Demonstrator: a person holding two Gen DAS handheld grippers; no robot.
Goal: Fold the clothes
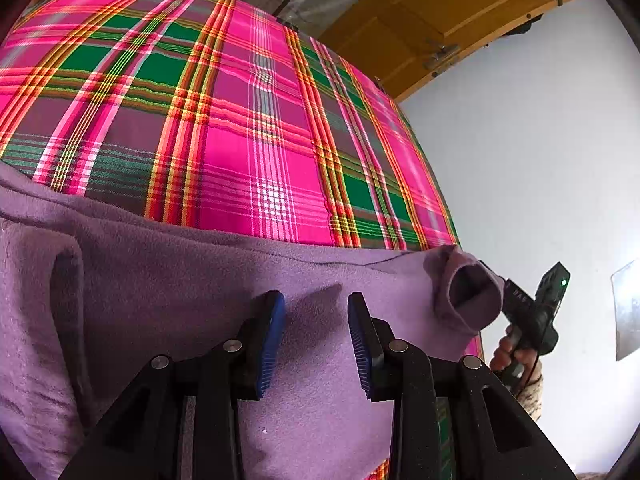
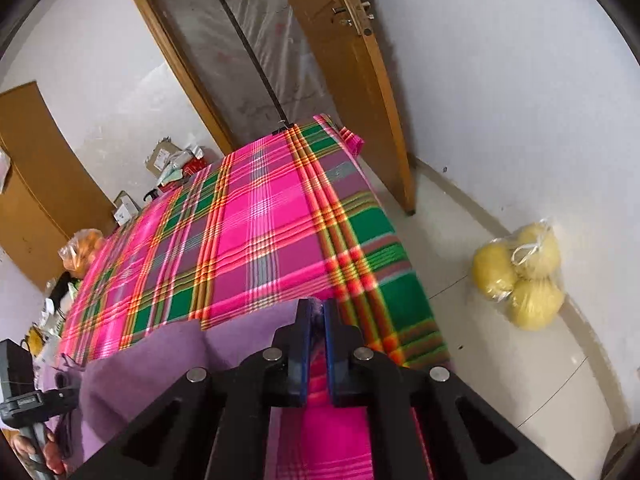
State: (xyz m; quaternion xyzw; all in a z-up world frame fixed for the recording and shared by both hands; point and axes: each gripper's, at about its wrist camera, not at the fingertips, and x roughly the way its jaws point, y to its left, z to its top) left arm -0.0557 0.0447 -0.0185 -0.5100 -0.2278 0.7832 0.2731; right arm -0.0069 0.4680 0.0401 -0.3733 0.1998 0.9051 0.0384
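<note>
left gripper (image 1: 316, 320) – jaws apart over purple fleece garment (image 1: 168, 300), pads not pinching it | right gripper (image 2: 317, 320) – clamped on garment's edge, purple fuzz between pads | garment lies under both grippers on plaid sheet (image 1: 240, 120) | bag of yellow fruit (image 2: 520, 276) on floor right of right gripper

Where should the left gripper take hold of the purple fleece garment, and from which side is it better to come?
Probably the long upper edge of the purple fleece garment, approached from above on the near side. That edge lies flat on the plaid sheet, right ahead of the open left gripper. The right gripper already pinches the cuff end.
</note>
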